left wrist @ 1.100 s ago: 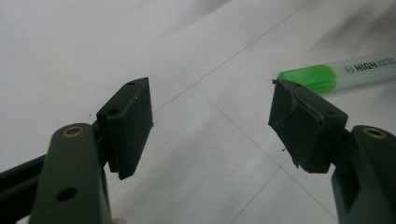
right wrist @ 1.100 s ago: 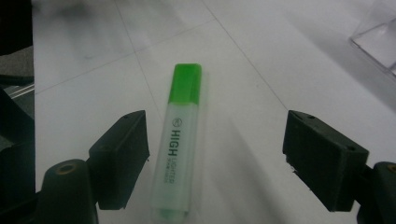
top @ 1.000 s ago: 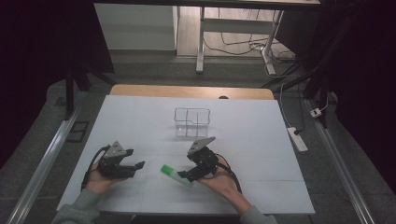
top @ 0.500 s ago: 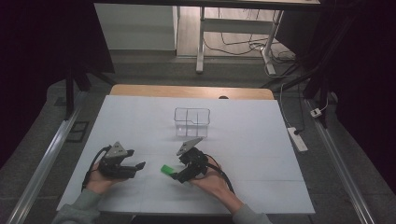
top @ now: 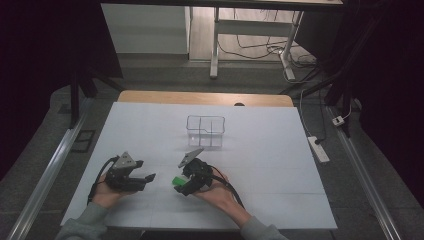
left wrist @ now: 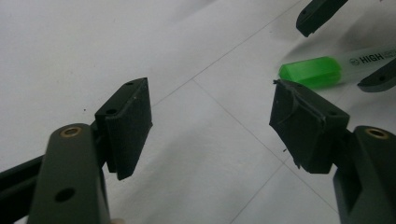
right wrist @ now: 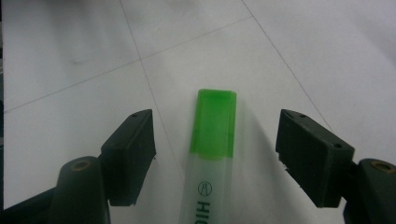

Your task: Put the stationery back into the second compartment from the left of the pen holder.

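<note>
A highlighter (right wrist: 212, 154) with a green cap (top: 177, 181) and a pale barrel lies flat on the white table. My right gripper (right wrist: 215, 147) is open, its jaws standing either side of the pen just behind the cap without touching it. In the high view the right gripper (top: 186, 186) sits low over the pen at the front middle. My left gripper (top: 149, 180) rests on the table to the left, open and empty, pointing toward the pen. From the left gripper (left wrist: 212, 123) view, the green cap (left wrist: 310, 72) lies beyond its jaws at upper right.
A clear plastic box (top: 205, 131) with compartments stands in the middle of the table, behind the grippers. The white tabletop (top: 280, 160) has wide bare room to the right. A power strip (top: 318, 148) lies off the right edge.
My right gripper has moved left and down over the highlighter, so its jaws now straddle the pen. The left gripper has stayed in place.
</note>
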